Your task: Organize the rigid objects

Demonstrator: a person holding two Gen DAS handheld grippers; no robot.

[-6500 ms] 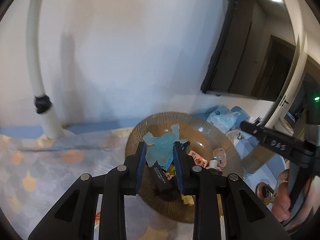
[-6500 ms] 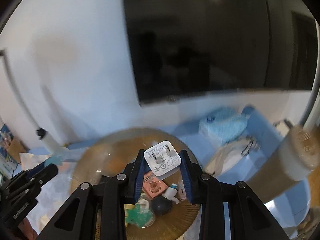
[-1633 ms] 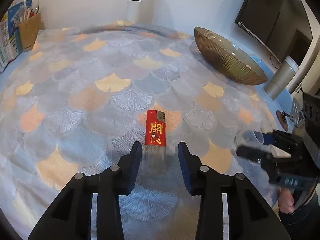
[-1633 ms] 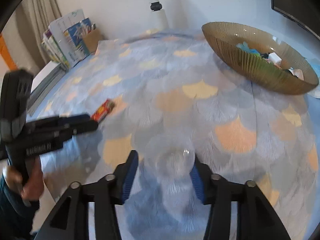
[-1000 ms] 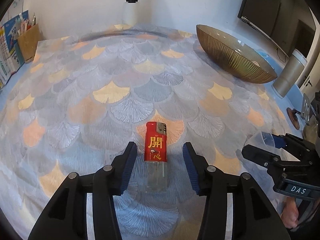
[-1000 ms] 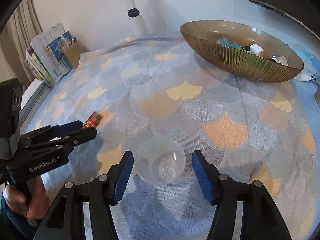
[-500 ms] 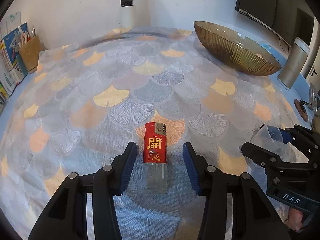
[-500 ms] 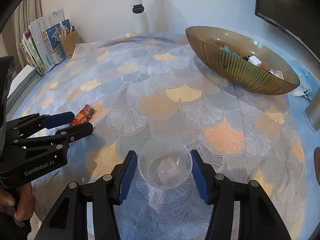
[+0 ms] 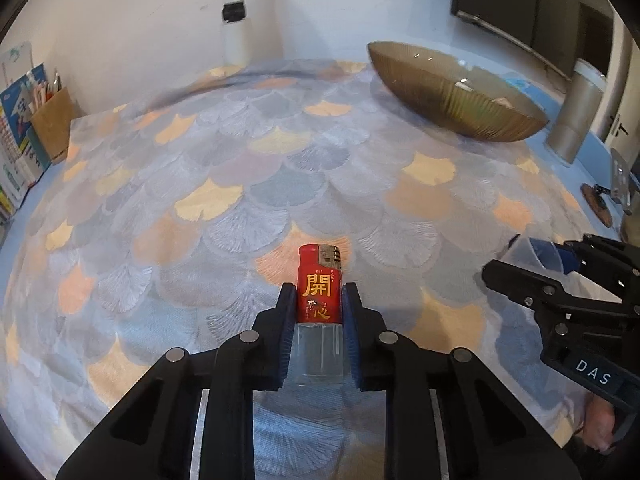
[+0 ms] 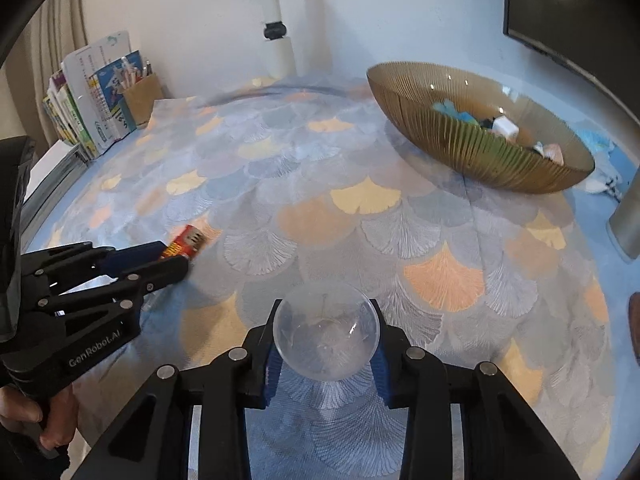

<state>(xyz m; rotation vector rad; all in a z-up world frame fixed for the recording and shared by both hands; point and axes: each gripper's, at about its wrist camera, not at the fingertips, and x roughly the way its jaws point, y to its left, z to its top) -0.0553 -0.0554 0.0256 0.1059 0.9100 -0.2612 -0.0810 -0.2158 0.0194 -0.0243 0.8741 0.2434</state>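
- The left gripper (image 9: 319, 312), which stood wide around the red lighter (image 9: 319, 304) a second ago, now clamps it on both sides; the lighter lies on the patterned worktop (image 9: 280, 184).
- The right gripper (image 10: 325, 334) has narrowed too: its jaws are closing, pads now touching the clear cup (image 10: 326, 330).
- The ribbed bowl (image 10: 460, 140) stays far back with small items inside.

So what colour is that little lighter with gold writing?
Red on top, clear plastic below; the left wrist view shows it best.

A red lighter (image 9: 320, 300) with a clear base and a clear plastic cup (image 10: 326, 332) rest on the patterned cloth.
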